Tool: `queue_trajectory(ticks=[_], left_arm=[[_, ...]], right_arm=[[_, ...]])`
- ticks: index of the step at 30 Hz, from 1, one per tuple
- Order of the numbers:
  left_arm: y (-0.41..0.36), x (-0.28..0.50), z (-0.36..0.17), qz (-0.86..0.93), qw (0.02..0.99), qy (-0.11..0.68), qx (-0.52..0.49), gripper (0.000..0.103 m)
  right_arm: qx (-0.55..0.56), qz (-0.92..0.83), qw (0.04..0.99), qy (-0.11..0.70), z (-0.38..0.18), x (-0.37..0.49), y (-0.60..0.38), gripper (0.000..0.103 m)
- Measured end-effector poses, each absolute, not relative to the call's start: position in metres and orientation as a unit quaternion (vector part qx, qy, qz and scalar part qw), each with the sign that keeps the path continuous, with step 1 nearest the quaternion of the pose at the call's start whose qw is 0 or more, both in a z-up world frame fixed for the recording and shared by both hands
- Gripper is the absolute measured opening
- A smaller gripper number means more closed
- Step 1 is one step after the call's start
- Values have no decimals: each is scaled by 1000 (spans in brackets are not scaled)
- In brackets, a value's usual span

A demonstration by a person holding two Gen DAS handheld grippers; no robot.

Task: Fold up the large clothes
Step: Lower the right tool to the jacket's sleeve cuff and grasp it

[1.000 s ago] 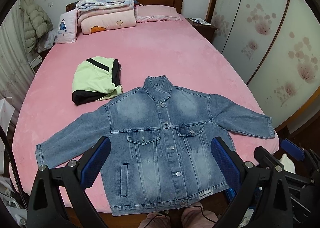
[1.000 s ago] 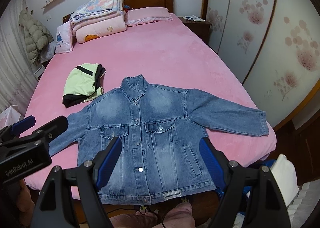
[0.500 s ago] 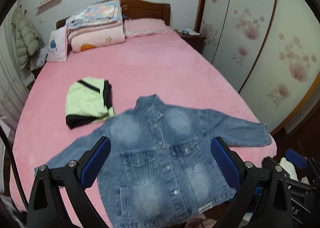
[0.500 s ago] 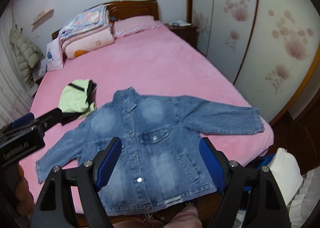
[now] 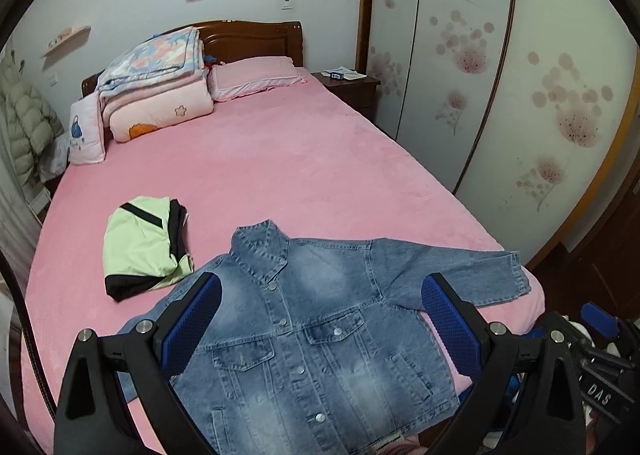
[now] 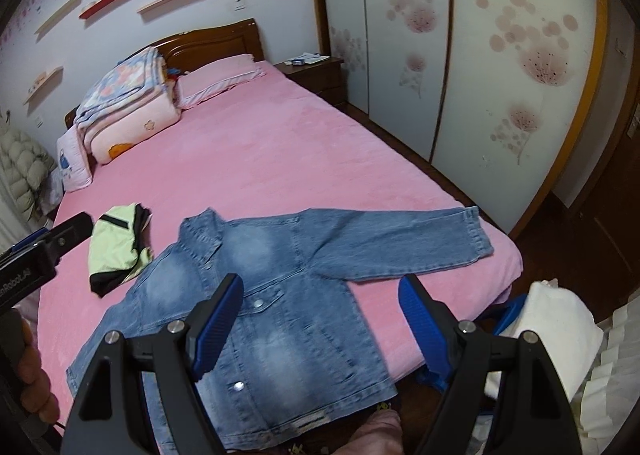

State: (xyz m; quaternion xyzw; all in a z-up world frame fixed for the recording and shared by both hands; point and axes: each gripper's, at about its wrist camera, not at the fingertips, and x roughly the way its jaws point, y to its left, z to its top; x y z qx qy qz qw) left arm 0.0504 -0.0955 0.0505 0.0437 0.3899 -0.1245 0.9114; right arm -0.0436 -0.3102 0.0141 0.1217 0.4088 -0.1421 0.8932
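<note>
A blue denim jacket [image 5: 316, 331] lies flat, front up and buttoned, at the near edge of the pink bed [image 5: 280, 167]. Its sleeves are spread out to both sides. It also shows in the right wrist view [image 6: 280, 295]. My left gripper [image 5: 320, 315] is open and empty, held above the jacket's chest. My right gripper [image 6: 320, 319] is open and empty, above the jacket's right half. The left gripper's body [image 6: 40, 255] shows at the left of the right wrist view.
A folded green and black garment [image 5: 144, 243] lies left of the jacket's collar. Folded quilts [image 5: 156, 83] and pillows [image 5: 256, 75] lie at the headboard. A wardrobe [image 5: 500, 75] stands along the right. A white bundle [image 6: 548, 331] sits by the bed's right corner.
Both grippers have tilted upward and swung right, so the jacket sits lower in both views and more wall shows. The jacket lies as before. Both grippers stay open.
</note>
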Motion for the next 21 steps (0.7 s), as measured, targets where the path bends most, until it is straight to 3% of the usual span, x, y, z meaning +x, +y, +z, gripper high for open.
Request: queue_trajectory(ticks=[11,21], left_arm=[[-239,94,17,-92,900,416,93,100],[-356,151,-105,-94,871,476,80,100]], right_arm=[[162,-128,875,439,-55,-7,-472,80],[235,-182,809,507,-197,16,-603,80]])
